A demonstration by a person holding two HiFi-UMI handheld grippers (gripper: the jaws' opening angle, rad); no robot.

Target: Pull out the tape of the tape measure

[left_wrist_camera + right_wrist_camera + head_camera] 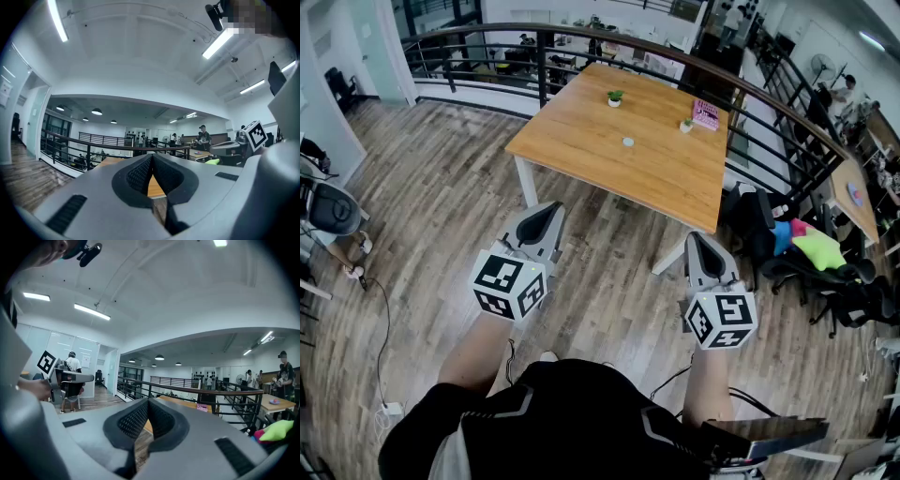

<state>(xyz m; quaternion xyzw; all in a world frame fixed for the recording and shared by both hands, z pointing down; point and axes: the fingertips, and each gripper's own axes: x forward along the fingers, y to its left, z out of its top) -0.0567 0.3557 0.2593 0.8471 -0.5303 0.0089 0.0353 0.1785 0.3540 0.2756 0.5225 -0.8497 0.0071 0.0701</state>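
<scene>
In the head view a wooden table (581, 141) stands ahead of me, and a small round white thing (628, 142) lies near its middle; it is too small to tell whether it is the tape measure. My left gripper (546, 214) is held over the floor, short of the table's near-left corner, jaws shut and empty. My right gripper (698, 242) hangs near the table's near-right corner, also shut on nothing. In the left gripper view the left gripper (151, 158) has its pads together, with the table top showing behind. The right gripper (148, 403) looks the same in the right gripper view.
Two small potted plants (615, 97) (686, 124) and a pink book (706, 114) sit on the table's far half. A black railing (487, 47) runs behind it. Dark chairs with coloured cushions (811, 251) stand at the right, and a cable (382, 319) lies on the wooden floor at the left.
</scene>
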